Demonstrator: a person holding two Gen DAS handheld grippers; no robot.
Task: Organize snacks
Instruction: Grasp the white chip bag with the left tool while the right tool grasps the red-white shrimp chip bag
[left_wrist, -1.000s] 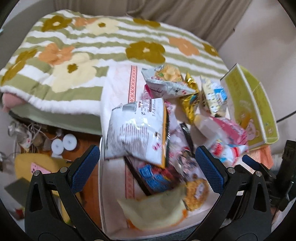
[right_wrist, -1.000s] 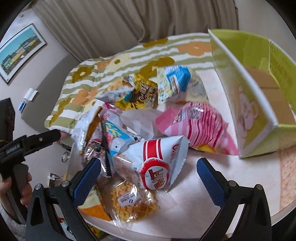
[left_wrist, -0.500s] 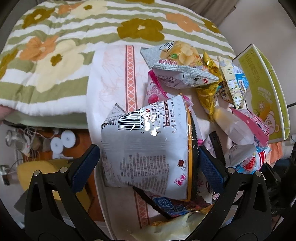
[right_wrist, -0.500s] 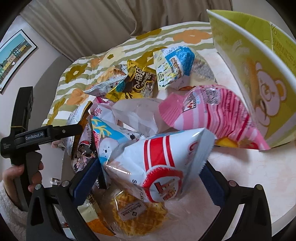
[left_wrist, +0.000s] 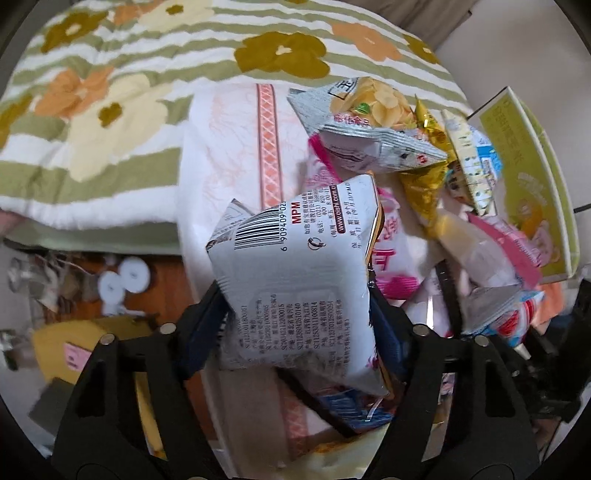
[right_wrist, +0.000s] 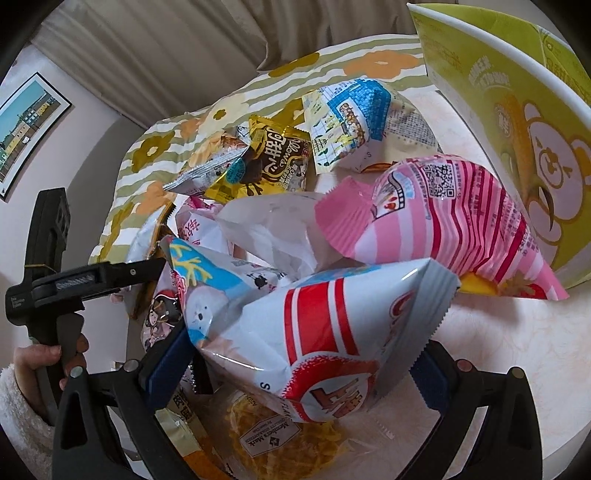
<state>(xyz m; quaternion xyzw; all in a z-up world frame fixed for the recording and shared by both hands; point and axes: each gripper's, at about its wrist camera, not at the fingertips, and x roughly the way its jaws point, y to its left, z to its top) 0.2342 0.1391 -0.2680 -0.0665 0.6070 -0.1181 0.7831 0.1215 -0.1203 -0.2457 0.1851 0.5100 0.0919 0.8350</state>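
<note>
A pile of snack bags lies on a small white table (left_wrist: 229, 147). My left gripper (left_wrist: 295, 317) is shut on a white bag with a barcode (left_wrist: 295, 273), squeezing its lower part. My right gripper (right_wrist: 295, 369) is shut on a white bag with red stripes (right_wrist: 321, 332); its pads press both sides. The left gripper also shows in the right wrist view (right_wrist: 110, 273), reaching into the pile from the left. A yellow-green cardboard box (right_wrist: 517, 110) with a bear print stands open at the right, also in the left wrist view (left_wrist: 532, 177).
Other bags: pink striped (right_wrist: 454, 221), gold chocolate (right_wrist: 273, 158), blue-and-white (right_wrist: 354, 118), silver chips (left_wrist: 369, 122), clear bag of yellow noodles (right_wrist: 280, 439). A flowered green blanket (left_wrist: 110, 92) lies behind the table. Floor clutter with white rolls (left_wrist: 122, 280) sits left.
Both grippers closed: the left onto the barcode bag, the right onto the red-striped bag. Both cameras moved closer to the pile.
</note>
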